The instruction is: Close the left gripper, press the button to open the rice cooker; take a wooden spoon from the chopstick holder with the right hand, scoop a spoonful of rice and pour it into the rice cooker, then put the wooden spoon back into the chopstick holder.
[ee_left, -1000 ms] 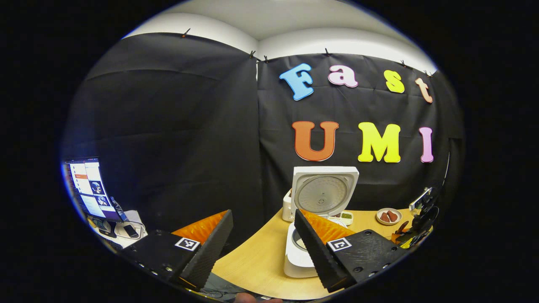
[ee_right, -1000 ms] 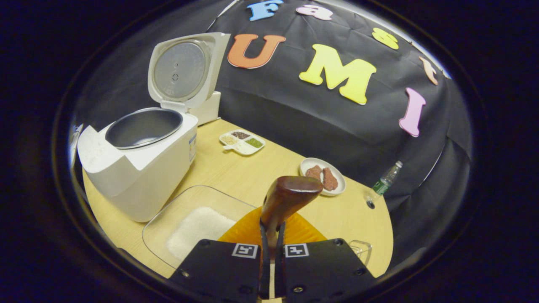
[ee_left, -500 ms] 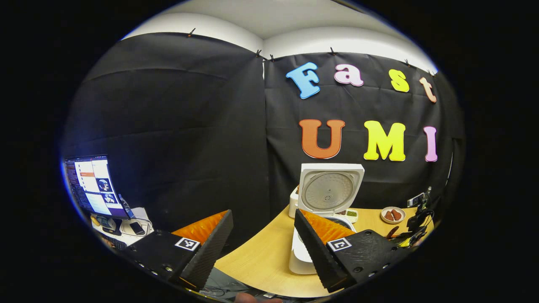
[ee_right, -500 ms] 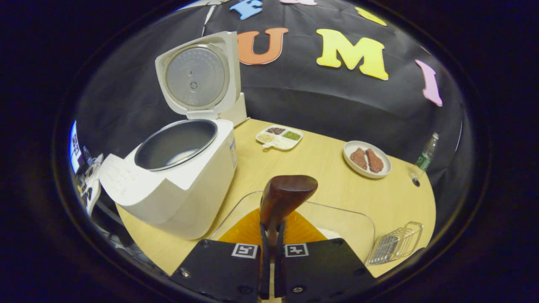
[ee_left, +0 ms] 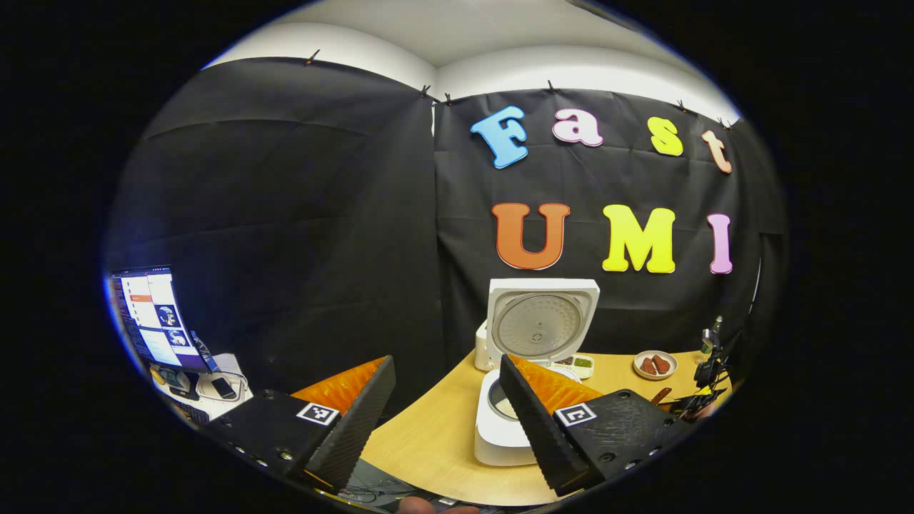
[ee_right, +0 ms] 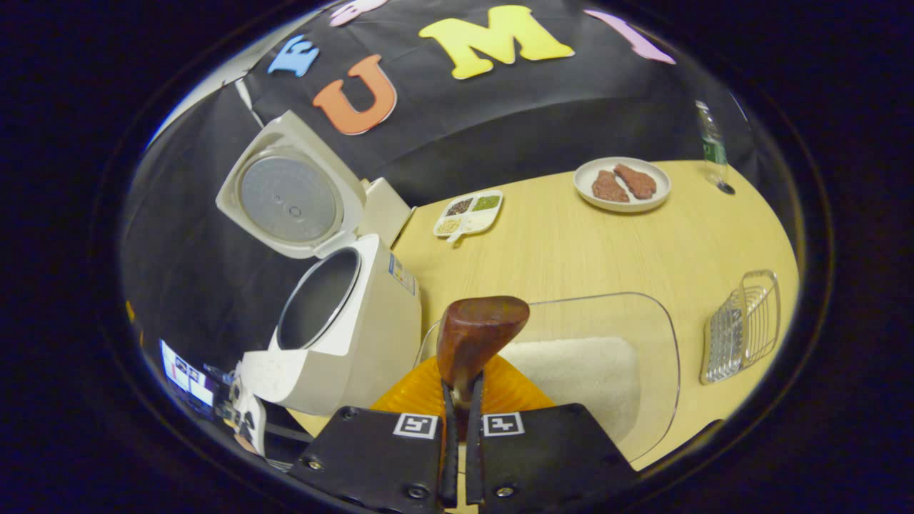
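R gripper [ee_right: 458, 428]: I had it clenched on the wooden spoon [ee_right: 477, 339], both fingers pressing the handle; spoon bowl stood up just ahead of the tips, rounded back toward cam, so I couldn't tell if any rice sat in it.
Rice tray: clear container [ee_right: 660, 335] lay right under/ahead of the R gripper, white rice [ee_right: 582, 371] heaped in its near part.
Rice cooker [ee_right: 357, 335]: just left of the tray, touching or nearly so, can't tell which; lid [ee_right: 285, 196] swung fully up, inner pot [ee_right: 314, 300] exposed & dark inside from the right gripper view.
Wire rack [ee_right: 742, 325]: right of the tray, near table edge.
Far side of table [ee_right: 571, 250]: divided dish w/ grains [ee_right: 468, 212] beside the cooker's back, plate w/ two brown pieces [ee_right: 623, 184] farther right, plastic bottle [ee_right: 710, 146] at far right edge.
L gripper [ee_left: 446, 407]: I held it released, fingers wide apart, nothing between them; off the table's near-left side.
Seen past L gripper: cooker [ee_left: 500, 435] w/ lid [ee_left: 543, 321] up, some white visible in its pot; R gripper [ee_left: 703, 389] small at far right, spoon tip poking out beside it.
Off-table left: monitor [ee_left: 150, 318] lit, cables & a phone on a desk below it.
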Motion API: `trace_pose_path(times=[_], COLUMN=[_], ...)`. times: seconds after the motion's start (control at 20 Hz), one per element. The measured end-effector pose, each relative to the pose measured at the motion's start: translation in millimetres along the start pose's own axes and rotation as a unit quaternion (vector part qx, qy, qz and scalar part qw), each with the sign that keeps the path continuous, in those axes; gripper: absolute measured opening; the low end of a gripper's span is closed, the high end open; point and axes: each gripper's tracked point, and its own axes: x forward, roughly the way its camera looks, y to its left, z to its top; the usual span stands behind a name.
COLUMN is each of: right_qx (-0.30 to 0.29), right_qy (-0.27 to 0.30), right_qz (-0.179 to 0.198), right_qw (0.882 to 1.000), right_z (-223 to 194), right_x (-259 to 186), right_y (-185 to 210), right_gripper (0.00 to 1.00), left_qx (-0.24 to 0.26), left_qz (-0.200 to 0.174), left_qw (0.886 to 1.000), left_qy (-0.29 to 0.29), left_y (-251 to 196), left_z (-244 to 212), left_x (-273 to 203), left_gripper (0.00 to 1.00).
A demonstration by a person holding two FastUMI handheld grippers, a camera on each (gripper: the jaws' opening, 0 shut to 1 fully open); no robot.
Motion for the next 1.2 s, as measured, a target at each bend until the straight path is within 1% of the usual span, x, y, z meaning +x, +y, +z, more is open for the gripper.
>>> trace_pose_path(times=[0.1,0.25,0.45,0.55,0.7,0.85,1.0,1.15,1.2], right_qx=[0.072,0.154,0.209,0.232,0.260,0.276,0.270,0.266,0.260], right_qy=[-0.004,-0.021,-0.063,-0.084,-0.114,-0.140,-0.159,-0.164,-0.163], right_qz=[0.009,0.024,0.041,0.046,0.059,0.078,0.102,0.132,0.142], right_qw=[0.997,0.988,0.975,0.968,0.957,0.948,0.944,0.941,0.941], right_z=[2.5,8.3,27.7,41.1,64.0,91.6,121.5,146.9,152.2], right_x=[-8.0,-17.3,-35.2,-49.2,-72.8,-96.7,-115.1,-119.0,-118.2], right_y=[-12.1,-28.0,-45.7,-55.0,-60.1,-50.1,-27.5,5.6,19.0], right_gripper=[0.10,0.10,0.10,0.10,0.10,0.10,0.10,0.10,0.09], left_qx=[0.000,0.001,0.004,0.003,0.000,-0.008,-0.009,-0.006,-0.007], left_qz=[-0.010,-0.028,-0.052,-0.065,-0.082,-0.093,-0.097,-0.098,-0.098], left_qw=[1.000,1.000,0.998,0.998,0.997,0.996,0.995,0.995,0.995], left_qy=[-0.003,-0.002,0.018,0.017,0.013,0.001,-0.009,-0.016,-0.021], left_y=[-8.8,-23.0,-43.6,-54.3,-63.9,-67.7,-65.5,-59.5,-56.0], left_z=[3.1,4.2,-2.0,1.6,5.0,11.7,14.0,13.4,14.9], left_x=[-2.6,-3.2,0.5,2.8,5.8,7.9,9.5,6.1,4.4], left_gripper=[0.95,0.95,0.95,0.95,0.94,0.95,0.95,0.95,0.94])
